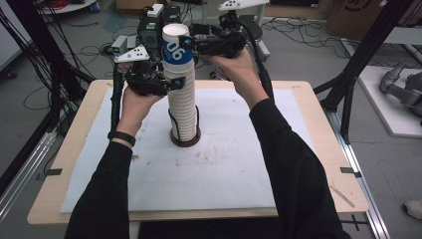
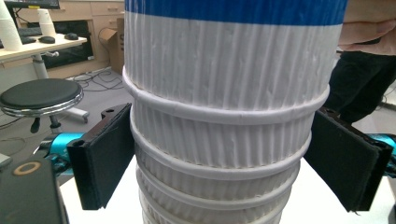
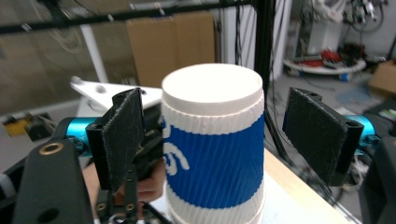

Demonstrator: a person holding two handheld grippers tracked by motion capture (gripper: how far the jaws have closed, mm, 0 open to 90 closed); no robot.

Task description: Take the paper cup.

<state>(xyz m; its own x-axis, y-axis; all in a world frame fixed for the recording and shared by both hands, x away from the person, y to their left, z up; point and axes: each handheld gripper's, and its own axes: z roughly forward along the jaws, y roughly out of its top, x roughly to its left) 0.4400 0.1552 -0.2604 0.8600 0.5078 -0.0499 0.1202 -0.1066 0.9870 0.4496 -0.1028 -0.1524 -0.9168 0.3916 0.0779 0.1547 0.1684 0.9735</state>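
A tall stack of white ribbed paper cups (image 1: pixel 182 112) stands on a brown round base (image 1: pixel 185 142) in the middle of the white mat. Its top cup (image 1: pixel 177 47) has a blue band with white print. My left gripper (image 1: pixel 171 83) is at the upper part of the stack (image 2: pixel 224 140), just under the blue cup, and both pads touch its sides. My right gripper (image 1: pixel 191 44) is level with the top cup (image 3: pixel 215 154). Its jaws stand open on either side with a gap at each pad.
The white mat (image 1: pixel 224 169) covers most of the wooden table (image 1: pixel 318 149). Black frame posts (image 1: pixel 358 55) rise at the right and cables (image 1: pixel 59 59) hang at the left. A round stool (image 2: pixel 39 95) stands on the floor beyond the table.
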